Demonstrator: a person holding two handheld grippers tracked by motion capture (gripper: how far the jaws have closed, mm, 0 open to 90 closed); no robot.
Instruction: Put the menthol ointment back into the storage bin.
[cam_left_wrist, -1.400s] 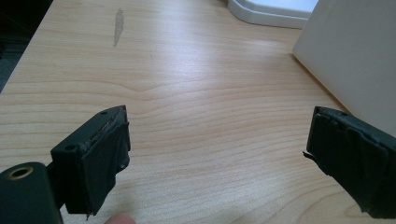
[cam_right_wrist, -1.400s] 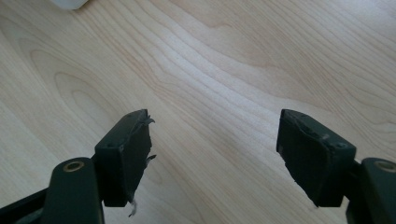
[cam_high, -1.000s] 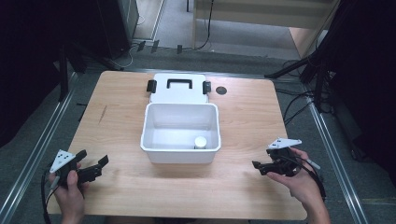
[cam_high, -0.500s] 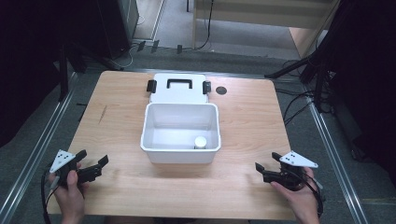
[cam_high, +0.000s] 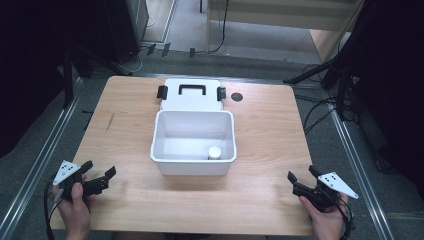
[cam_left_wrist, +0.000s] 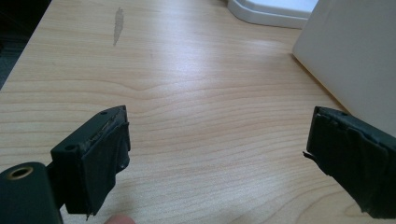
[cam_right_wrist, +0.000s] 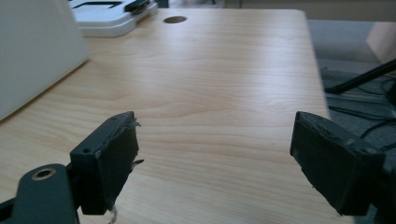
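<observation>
— What's different from a second ago?

— My right gripper (cam_high: 303, 178) has pulled back. It was over the table (cam_high: 260, 130) near the right edge, level with the front wall of the white bin (cam_high: 193, 166); now it sits at the near right corner, closer to the front edge and further toward the right edge.

— Same pose?

— No. Its grey plate (cam_high: 338, 184) now trails out toward the right edge, and the hand (cam_high: 325, 220) holding it has dropped toward the bottom of the high view.

— Jaws?

— They stand wide apart now with nothing between them; I can't tell from the earlier frames whether that gap has changed.
</observation>
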